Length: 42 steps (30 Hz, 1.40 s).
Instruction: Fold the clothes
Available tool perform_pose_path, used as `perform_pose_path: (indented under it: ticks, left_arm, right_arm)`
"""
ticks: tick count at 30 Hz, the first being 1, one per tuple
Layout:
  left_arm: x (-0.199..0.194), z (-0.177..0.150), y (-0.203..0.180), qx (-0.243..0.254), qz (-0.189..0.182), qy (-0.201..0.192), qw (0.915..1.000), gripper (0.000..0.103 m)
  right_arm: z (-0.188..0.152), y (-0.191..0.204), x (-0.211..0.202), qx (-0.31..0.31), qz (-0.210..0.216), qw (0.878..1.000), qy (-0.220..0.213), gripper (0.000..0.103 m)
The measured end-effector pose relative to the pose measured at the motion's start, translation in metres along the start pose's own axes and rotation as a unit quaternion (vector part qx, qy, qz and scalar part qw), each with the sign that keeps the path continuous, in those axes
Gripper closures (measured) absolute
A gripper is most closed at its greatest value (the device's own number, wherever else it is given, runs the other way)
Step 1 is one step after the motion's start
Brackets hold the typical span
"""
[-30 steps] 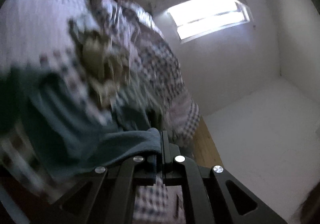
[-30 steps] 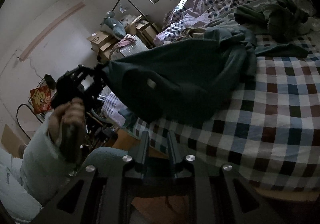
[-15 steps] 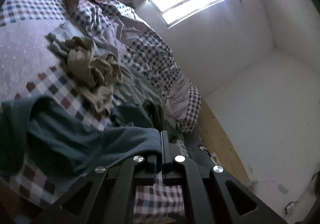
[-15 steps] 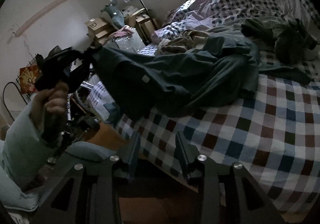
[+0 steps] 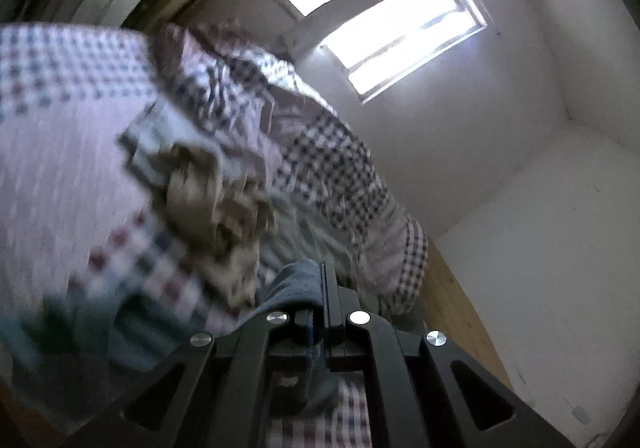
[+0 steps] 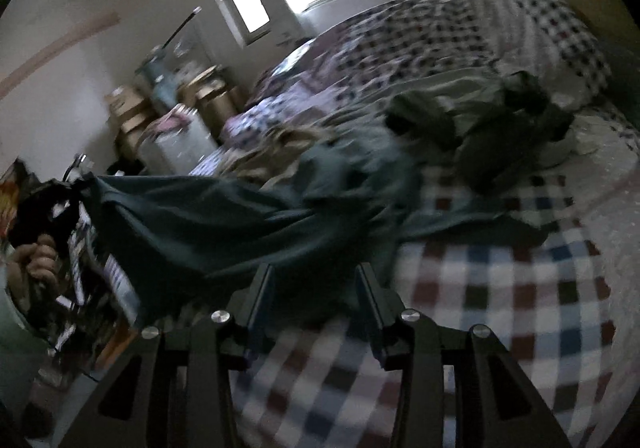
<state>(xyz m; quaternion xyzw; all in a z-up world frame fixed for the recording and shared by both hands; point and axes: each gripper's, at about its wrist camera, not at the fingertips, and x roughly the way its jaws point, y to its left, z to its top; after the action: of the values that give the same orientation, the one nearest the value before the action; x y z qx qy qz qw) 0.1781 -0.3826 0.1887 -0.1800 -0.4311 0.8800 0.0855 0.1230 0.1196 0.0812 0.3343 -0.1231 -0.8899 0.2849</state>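
the wide bed with its red, blue and white checked cover (image 6: 500, 312) holds only unfolded laundry, so the folding has barely started. a crumpled heap of olive and tan clothes (image 6: 480, 128) waits near the rumpled checked quilt (image 6: 440, 32). the dark teal cloth garment (image 6: 224, 224) hangs stretched from the bed's near edge to the left gripper (image 5: 322, 288), whose jaws pinch its hem. the right gripper (image 6: 316, 296) is opening, nothing pressed between its fingers, hovering just over the teal cloth.
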Motion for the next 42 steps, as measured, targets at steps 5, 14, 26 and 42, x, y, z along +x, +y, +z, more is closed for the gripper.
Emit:
perform_pose_path:
  ticks: [5,14,26,42]
  left_arm:
    - [0.052,0.077,-0.024,0.053,0.028,-0.045,0.9972,0.102]
    - [0.159,0.195,-0.041,0.115,0.131,-0.130,0.9761,0.102]
    - [0.221,0.121,0.072,0.044,0.180,0.003,0.9827,0.023]
    - [0.144,-0.165,0.056,-0.042,0.004,0.200,0.9789,0.017]
  right_arm:
    - [0.006,-0.030,0.012,0.045,-0.006,0.999,-0.019,0.057]
    - [-0.004,-0.038,0.025,0.053,0.000,0.999,-0.001,0.057]
    - [-0.007,-0.039,0.027,0.018,-0.021,0.999,0.016,0.057]
    - [0.014,-0.161,0.037,0.113,-0.200,0.973,0.040,0.057]
